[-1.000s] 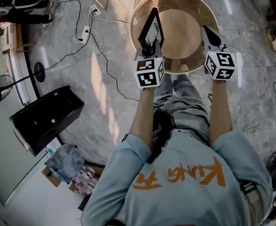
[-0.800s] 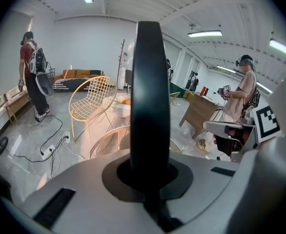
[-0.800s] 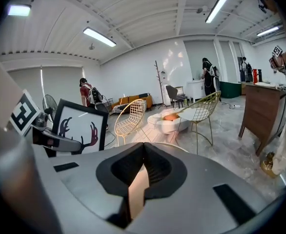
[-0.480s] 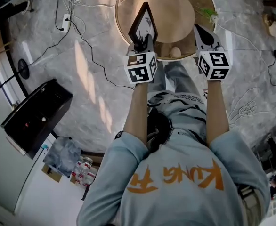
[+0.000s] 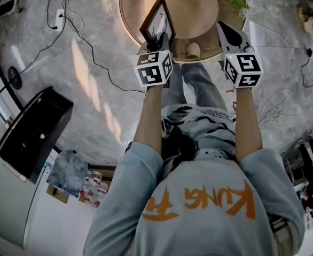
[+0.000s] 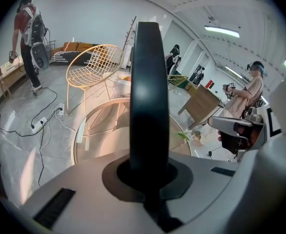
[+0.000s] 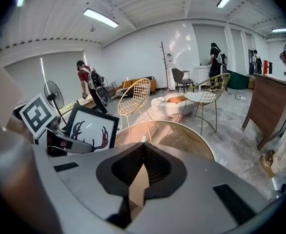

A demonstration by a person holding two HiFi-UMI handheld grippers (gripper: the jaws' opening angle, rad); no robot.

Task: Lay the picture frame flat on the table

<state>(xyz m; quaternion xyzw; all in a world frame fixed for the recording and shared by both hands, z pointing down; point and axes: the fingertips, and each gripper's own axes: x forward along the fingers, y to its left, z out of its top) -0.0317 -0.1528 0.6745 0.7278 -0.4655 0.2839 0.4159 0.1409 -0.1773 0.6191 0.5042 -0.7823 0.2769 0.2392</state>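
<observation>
Carrying stage, by the look of it: the left gripper (image 5: 155, 42) is clamped on one edge of the picture frame (image 5: 157, 20), jaws nearly together w/ the thin edge pinched btwn them. The frame stands upright in the air, so it reads as a dark edge-on bar in the left gripper view. It hangs above the near-left rim of the round table (image 5: 196, 7), not resting on it as far as I can tell. The print side w/ the antler drawing faces the right gripper (image 5: 227, 32). That one's jaws are closed tip to tip w/ nothing btwn them, only the tabletop showing past them. It hovers by the table's near edge, apart from the frame. So: frame lifted & in hand, laying-down not yet done. Next move, imo, calls for bringing the frame over the open middle of the table and tipping it until it's level w/ the top. Then lower till it rests and open the left jaws. Grip is at one edge only, so the frame prob wants to swing, and a slow wrist roll is needed. The top looks like glass, so go for a soft landing. The right gripper could steady the free edge if it wobbles.
</observation>
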